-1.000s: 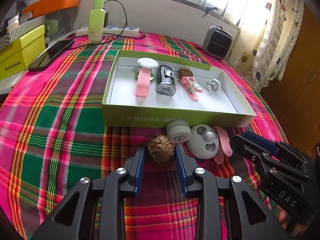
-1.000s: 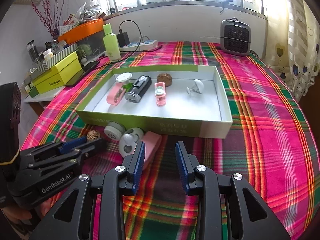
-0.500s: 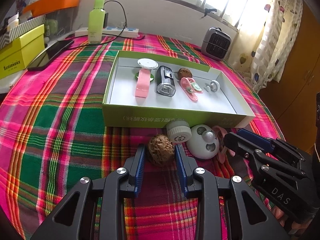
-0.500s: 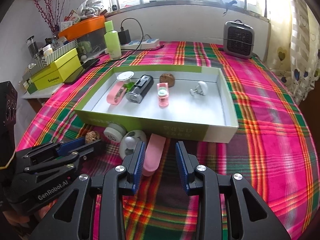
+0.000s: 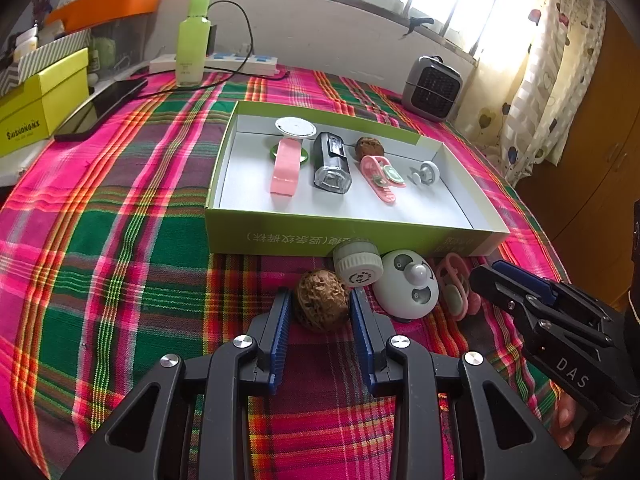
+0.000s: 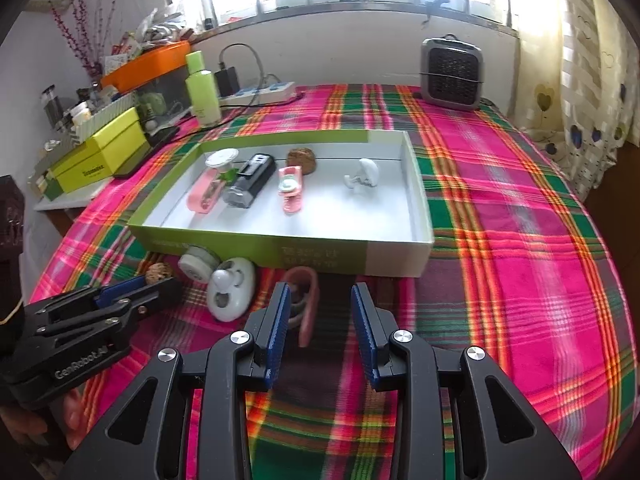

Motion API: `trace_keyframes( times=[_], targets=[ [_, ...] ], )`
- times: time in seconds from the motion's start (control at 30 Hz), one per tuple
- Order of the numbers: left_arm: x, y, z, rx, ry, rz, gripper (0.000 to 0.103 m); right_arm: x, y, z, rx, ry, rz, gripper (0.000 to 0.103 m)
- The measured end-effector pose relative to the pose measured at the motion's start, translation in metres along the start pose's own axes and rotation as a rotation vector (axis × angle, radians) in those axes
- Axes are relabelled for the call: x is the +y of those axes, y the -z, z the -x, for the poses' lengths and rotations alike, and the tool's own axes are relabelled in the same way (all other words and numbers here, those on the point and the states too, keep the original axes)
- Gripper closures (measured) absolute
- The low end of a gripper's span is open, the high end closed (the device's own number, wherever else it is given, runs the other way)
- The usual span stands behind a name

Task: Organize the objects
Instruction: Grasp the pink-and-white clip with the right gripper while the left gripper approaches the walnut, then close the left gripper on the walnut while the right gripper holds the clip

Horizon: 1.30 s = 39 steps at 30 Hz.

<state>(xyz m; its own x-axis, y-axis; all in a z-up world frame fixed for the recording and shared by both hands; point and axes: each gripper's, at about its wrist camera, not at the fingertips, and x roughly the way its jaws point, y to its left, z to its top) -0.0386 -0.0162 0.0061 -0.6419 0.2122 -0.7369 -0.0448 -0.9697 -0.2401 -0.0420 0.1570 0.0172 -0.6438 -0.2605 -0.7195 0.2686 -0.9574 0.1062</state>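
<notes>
A green box (image 5: pixel 320 236) with a white inside holds several small items, among them a pink strip (image 5: pixel 285 166), a black light (image 5: pixel 331 162) and a walnut (image 5: pixel 369 146). In front of it on the cloth lie a walnut (image 5: pixel 321 299), a white cap (image 5: pixel 357 263), a white round gadget (image 5: pixel 407 283) and a pink clip (image 5: pixel 456 289). My left gripper (image 5: pixel 321 312) is open with its fingers on either side of the front walnut. My right gripper (image 6: pixel 320 312) is open, with the pink clip (image 6: pixel 306 300) between its fingertips, nearer the left one.
A plaid cloth (image 5: pixel 100 240) covers the table. A small grey heater (image 6: pixel 451 73), a green bottle (image 5: pixel 193 40), a power strip (image 5: pixel 240 63), a phone (image 5: pixel 100 108) and a yellow box (image 5: pixel 40 100) stand at the far side.
My right gripper has moved left and forward until the pink clip came between its fingers. My left gripper has stayed around the walnut.
</notes>
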Motion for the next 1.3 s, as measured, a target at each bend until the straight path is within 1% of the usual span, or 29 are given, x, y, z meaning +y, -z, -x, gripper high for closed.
trace_keyframes(
  times=[0.1, 0.43, 0.6, 0.87, 1.0, 1.13, 1.3],
  targets=[
    [0.000, 0.000, 0.000, 0.000, -0.001, -0.002, 0.075, 0.005, 0.001, -0.005, 0.020, -0.028, 0.013, 0.070],
    [-0.003, -0.002, -0.001, 0.003, -0.004, -0.011, 0.075, 0.012, 0.000, -0.023, 0.077, -0.017, 0.031, 0.070],
    [-0.006, -0.003, -0.003, 0.002, -0.010, -0.019, 0.074, 0.012, -0.002, -0.025, 0.081, 0.015, 0.044, 0.070],
    [-0.004, -0.003, -0.003, 0.001, -0.002, -0.012, 0.074, 0.008, -0.003, -0.025, 0.080, 0.007, 0.028, 0.070],
    [-0.006, -0.003, -0.004, 0.002, -0.017, -0.024, 0.074, 0.008, -0.003, -0.025, 0.080, 0.005, 0.026, 0.070],
    [-0.008, -0.003, -0.004, 0.002, -0.033, -0.031, 0.074, 0.005, -0.003, -0.024, 0.078, 0.005, 0.011, 0.077],
    [-0.008, -0.004, -0.004, 0.002, -0.037, -0.033, 0.075, 0.003, -0.004, -0.024, 0.078, 0.006, 0.007, 0.078]
  ],
)
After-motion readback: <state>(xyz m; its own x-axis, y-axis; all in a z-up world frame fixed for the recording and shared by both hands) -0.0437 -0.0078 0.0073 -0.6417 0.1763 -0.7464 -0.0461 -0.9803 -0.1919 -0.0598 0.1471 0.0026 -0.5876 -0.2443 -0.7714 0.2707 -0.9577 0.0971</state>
